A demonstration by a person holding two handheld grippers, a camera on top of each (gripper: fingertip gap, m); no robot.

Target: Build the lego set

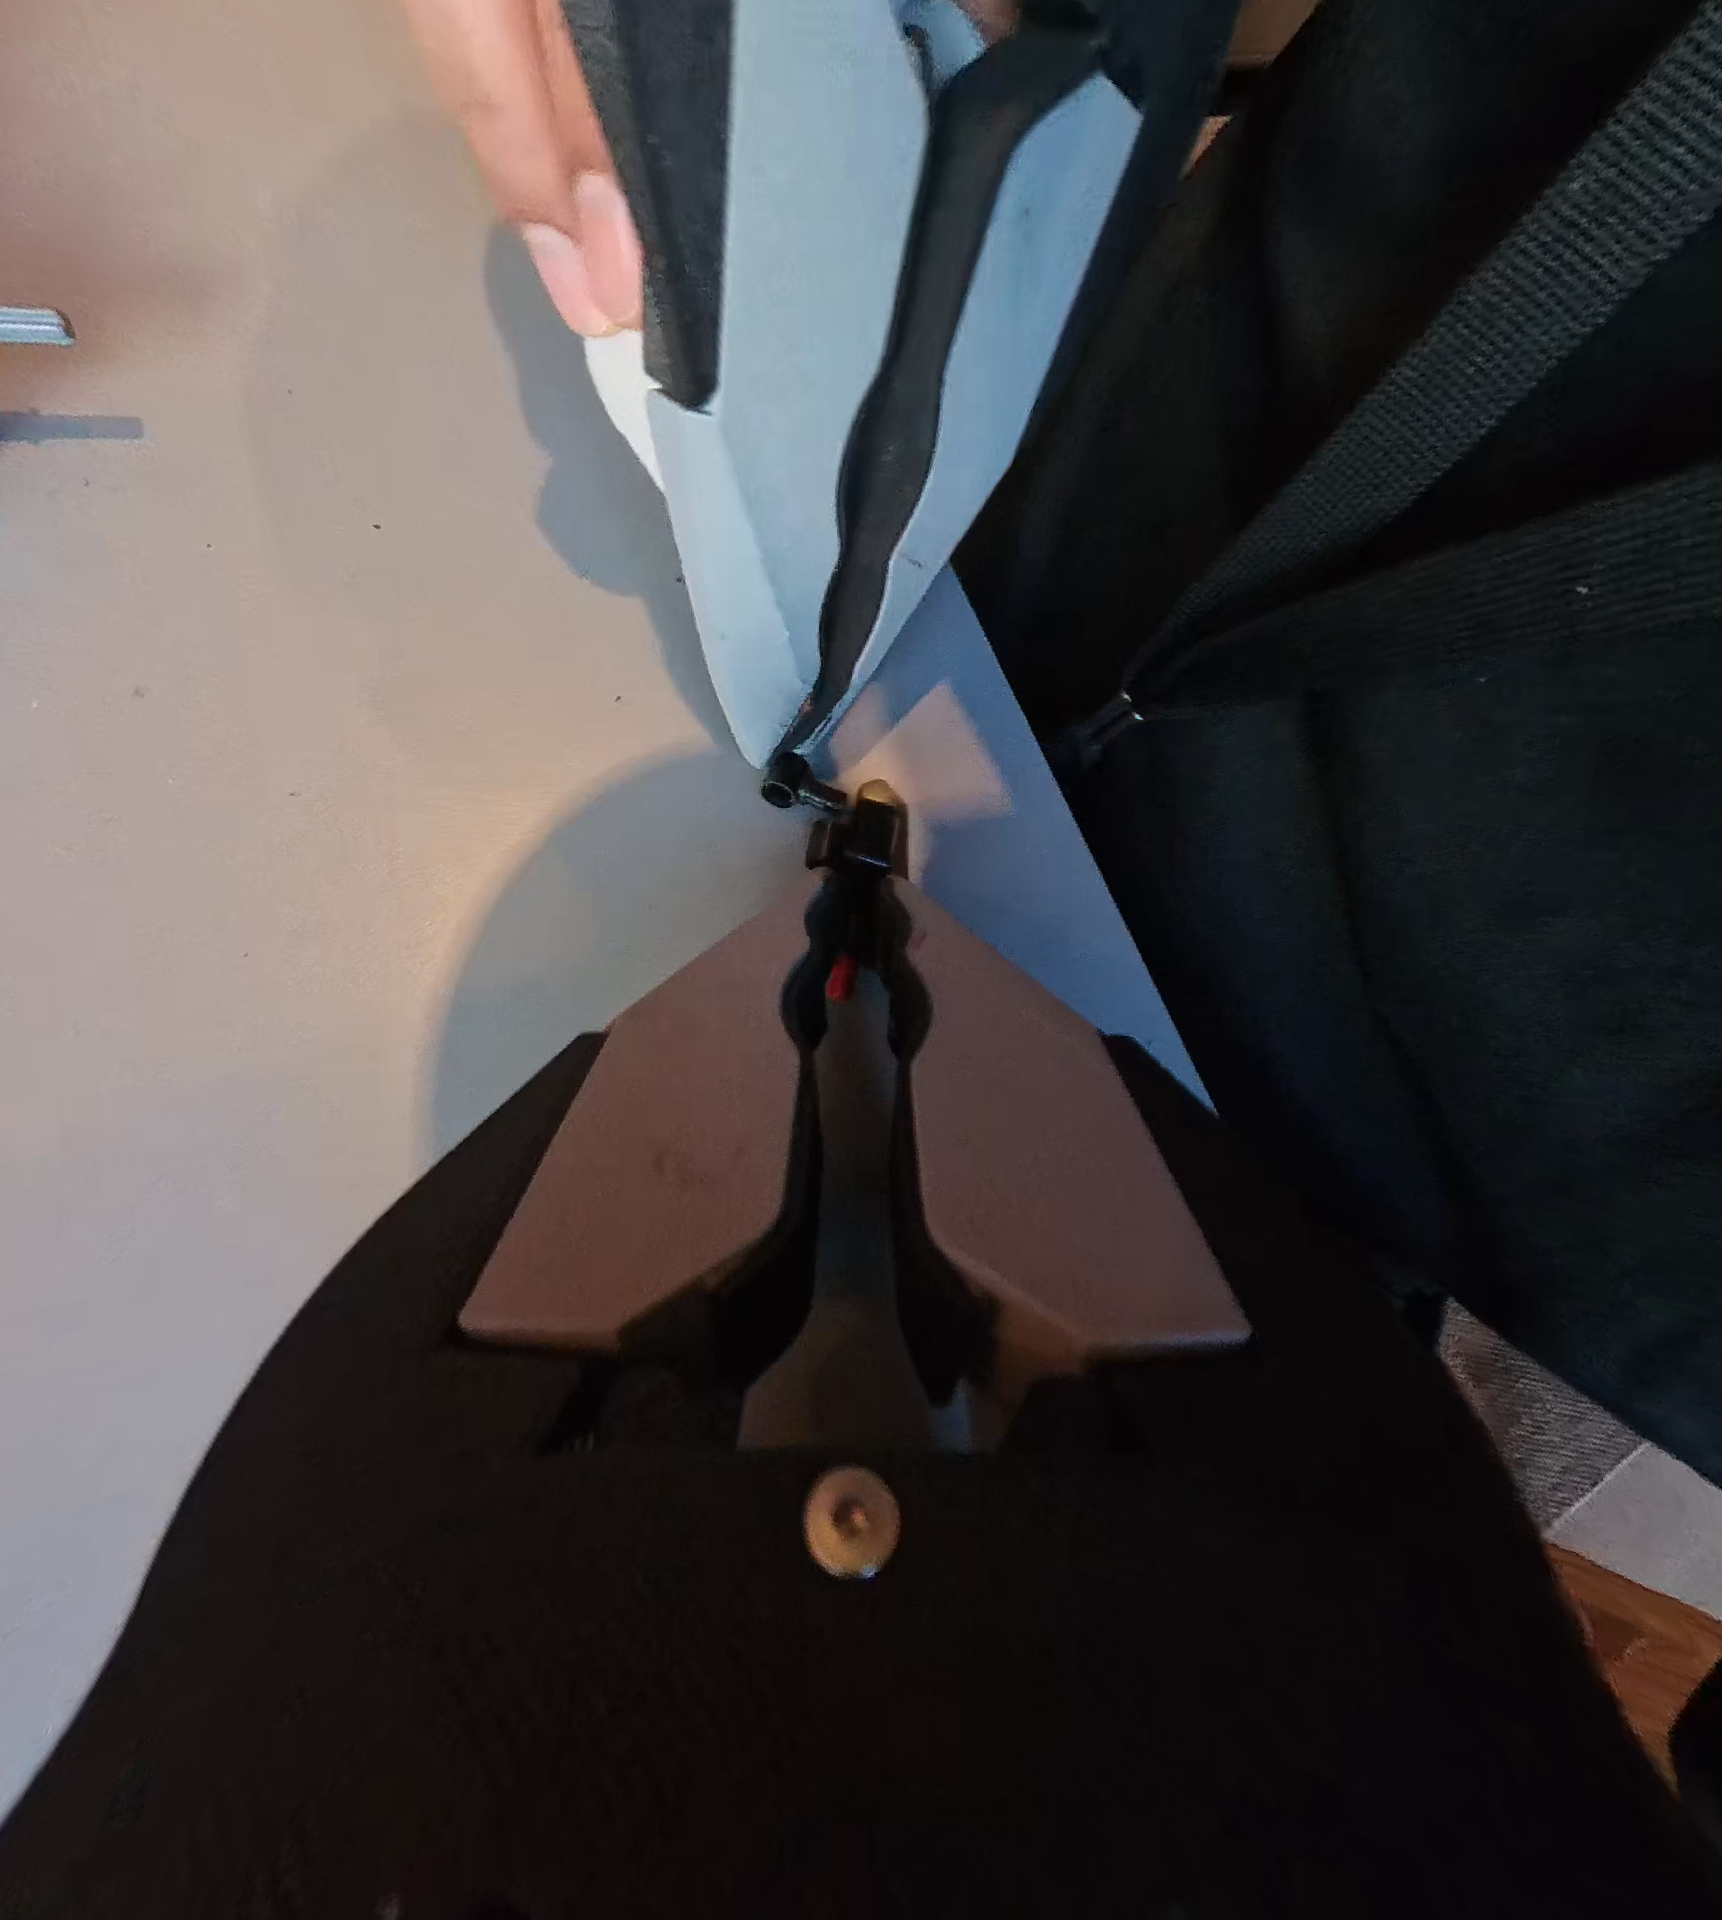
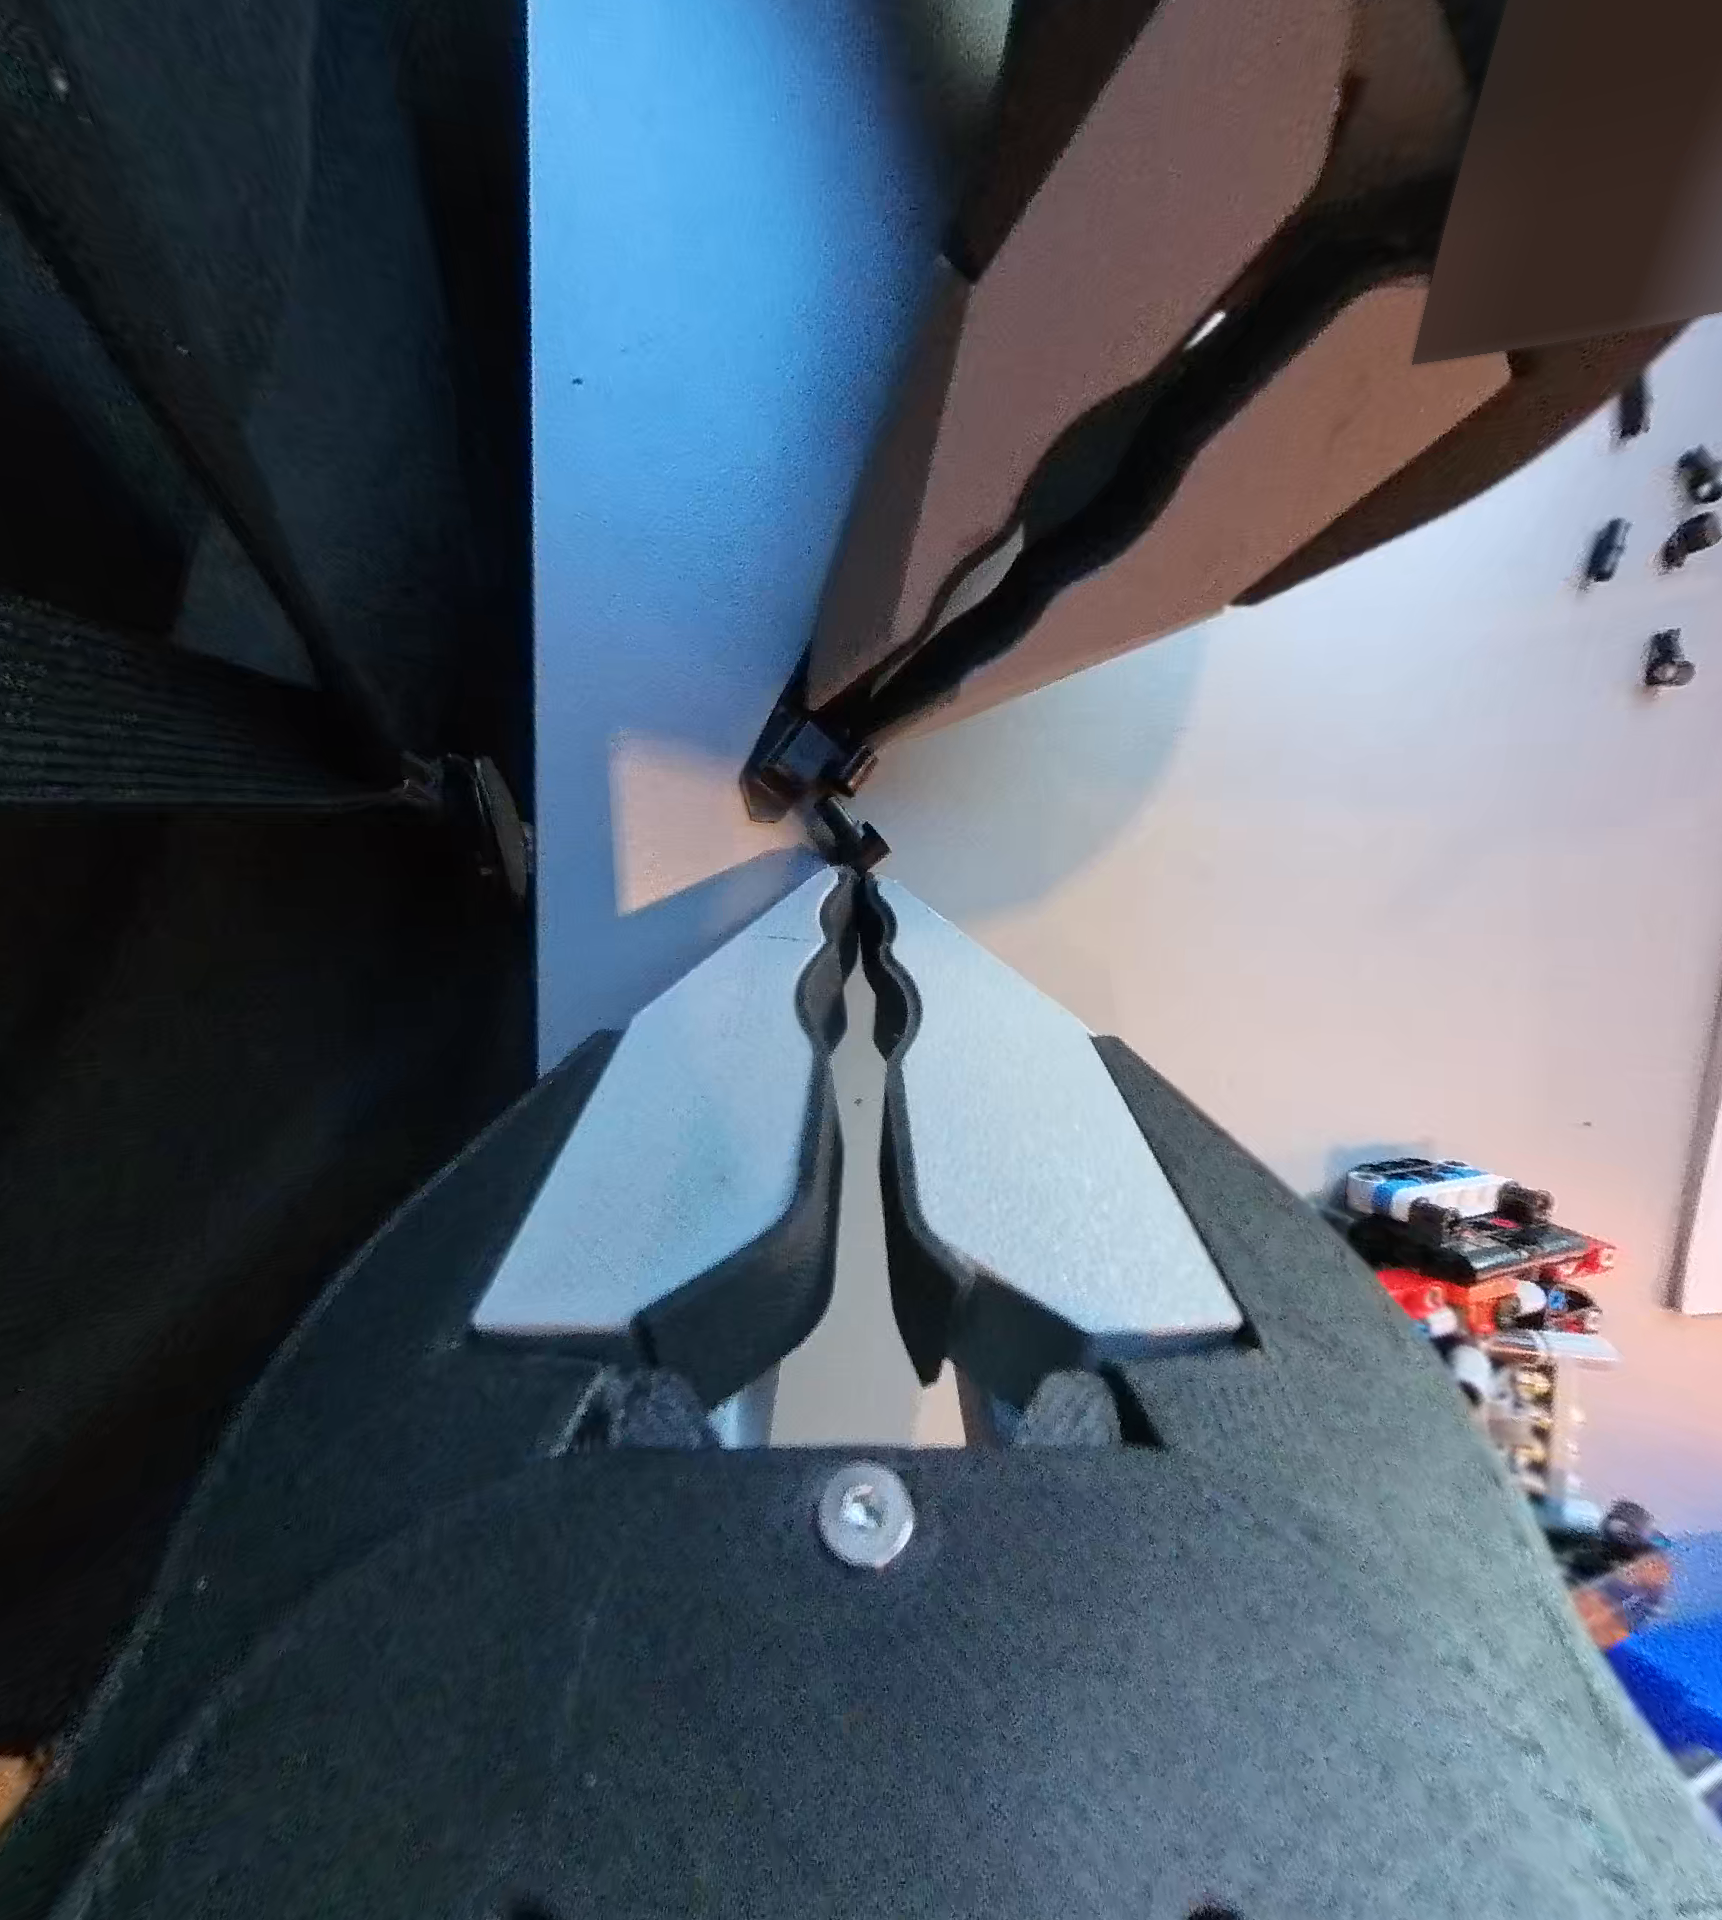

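Pale table (image 1: 213, 831) lay under your grippers; your left gripper (image 1: 857, 883) clamped a black piece (image 1: 862, 831); your right gripper (image 2: 855, 878) pinched a black pin (image 2: 852, 836), tips nearly touching.

Table top (image 1: 213, 779) off-white with scattered dark specks. Left gripper (image 1: 855, 904) grey fingers, black wavy pads, black body; black piece (image 1: 862, 831) with red bit. Right gripper (image 2: 852, 883) pale grey-blue; black pin (image 2: 849, 831). Model (image 2: 1470, 1257) red, black, white, blue.

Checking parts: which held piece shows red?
The black piece in the left gripper, with a red bit between the fingers; the right gripper's pin is all black.
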